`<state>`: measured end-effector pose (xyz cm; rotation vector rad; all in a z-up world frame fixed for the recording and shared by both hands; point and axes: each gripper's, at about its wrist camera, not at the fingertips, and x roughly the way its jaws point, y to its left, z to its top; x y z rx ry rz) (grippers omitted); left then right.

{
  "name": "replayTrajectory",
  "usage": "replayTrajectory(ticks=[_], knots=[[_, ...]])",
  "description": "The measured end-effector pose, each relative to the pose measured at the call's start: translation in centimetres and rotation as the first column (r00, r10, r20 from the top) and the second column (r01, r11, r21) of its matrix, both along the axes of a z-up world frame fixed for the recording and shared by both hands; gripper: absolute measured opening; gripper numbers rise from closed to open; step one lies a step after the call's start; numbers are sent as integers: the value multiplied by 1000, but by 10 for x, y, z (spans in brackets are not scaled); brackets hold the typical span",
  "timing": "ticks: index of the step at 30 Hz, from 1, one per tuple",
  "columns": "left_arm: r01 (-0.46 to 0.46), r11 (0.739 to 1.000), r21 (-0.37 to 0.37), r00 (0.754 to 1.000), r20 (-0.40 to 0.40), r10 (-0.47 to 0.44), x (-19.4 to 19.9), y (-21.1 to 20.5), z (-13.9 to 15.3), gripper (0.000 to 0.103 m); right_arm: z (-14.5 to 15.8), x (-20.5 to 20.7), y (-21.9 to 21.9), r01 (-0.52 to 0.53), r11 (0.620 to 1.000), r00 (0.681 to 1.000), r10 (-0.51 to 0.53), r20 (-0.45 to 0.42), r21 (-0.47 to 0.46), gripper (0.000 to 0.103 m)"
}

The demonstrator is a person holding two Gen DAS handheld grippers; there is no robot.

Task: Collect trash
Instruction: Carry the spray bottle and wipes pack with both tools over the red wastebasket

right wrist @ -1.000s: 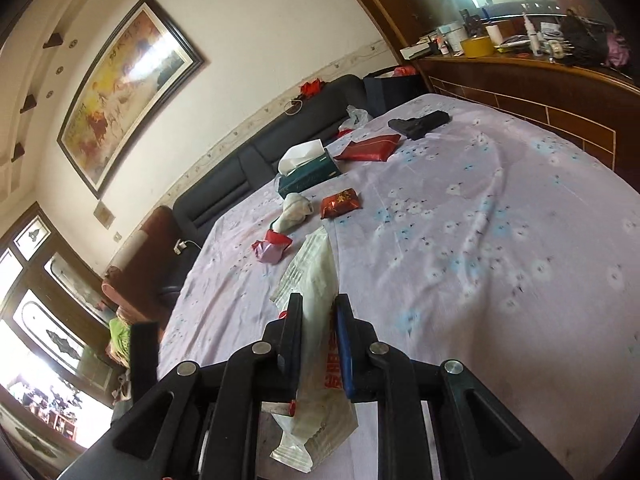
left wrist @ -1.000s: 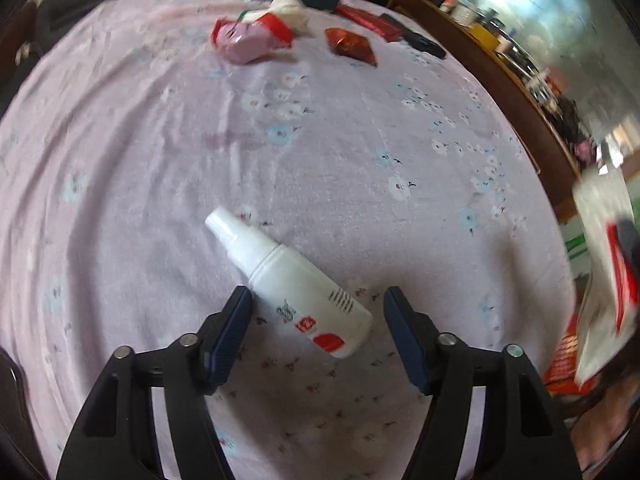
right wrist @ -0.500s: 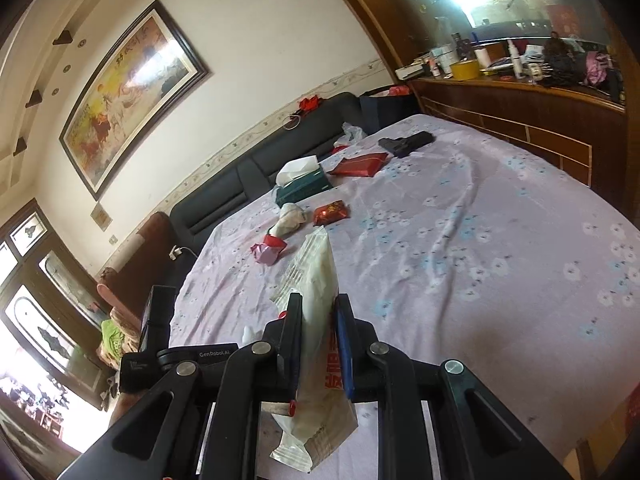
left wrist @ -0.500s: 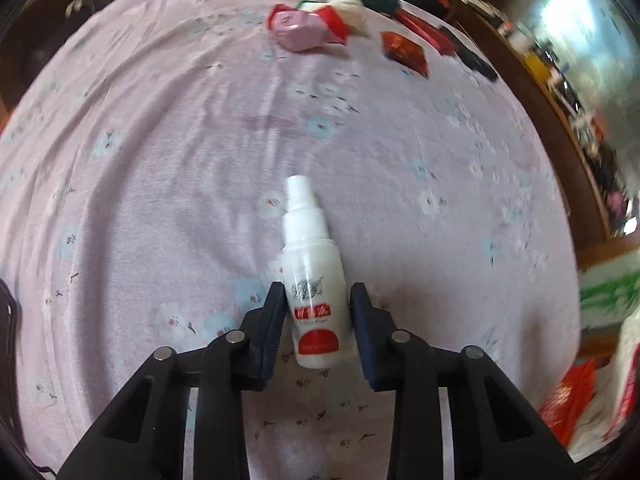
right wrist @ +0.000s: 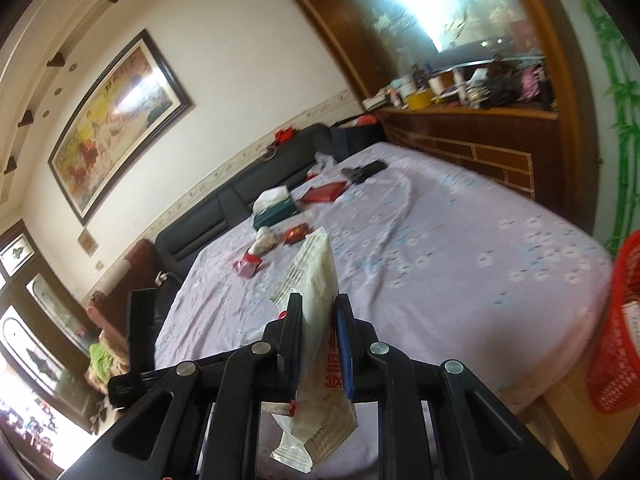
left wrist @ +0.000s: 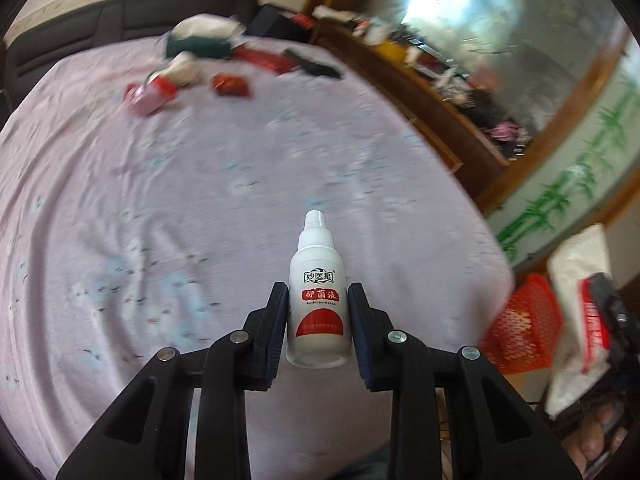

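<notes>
Between the black fingers of the left gripper (left wrist: pixel 318 316) sits a white plastic spray bottle w/ red label (left wrist: pixel 319 304), clamped on both sides, nozzle pointing far, held above the lilac floral bedsheet (left wrist: pixel 200 208). Right gripper (right wrist: pixel 318 332) is clenched on a crumpled white plastic wrapper w/ red print (right wrist: pixel 316 320); wrapper pokes out far and near of the pads. Red mesh plastic basket (left wrist: pixel 524 332) sits low at right, off the bed edge; also seen at right edge in right wrist view (right wrist: pixel 618 344). Far side of sheet, left-centre: pink-red crumpled packet (left wrist: pixel 146 94), small red foil wrapper (left wrist: pixel 230 85), dark green tissue box (left wrist: pixel 200 42) w/ white tissue. Left wrist view blurred; finer detail not legible.
</notes>
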<state>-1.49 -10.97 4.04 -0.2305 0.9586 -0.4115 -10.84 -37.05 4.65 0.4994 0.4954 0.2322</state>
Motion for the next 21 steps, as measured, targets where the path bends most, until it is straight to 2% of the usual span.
replayTrajectory(ticks=[8, 13, 21], knots=[[63, 997, -40, 992, 110, -58, -29, -12, 41, 29, 14, -30, -17, 58, 998, 998, -58, 35, -10, 16], [84, 996, -26, 979, 190, -78, -43, -21, 65, 29, 25, -40, -24, 97, 995, 993, -96, 68, -18, 16], [155, 988, -14, 953, 265, -145, -57, -50, 92, 29, 46, -66, -51, 197, 980, 974, -194, 121, -18, 16]])
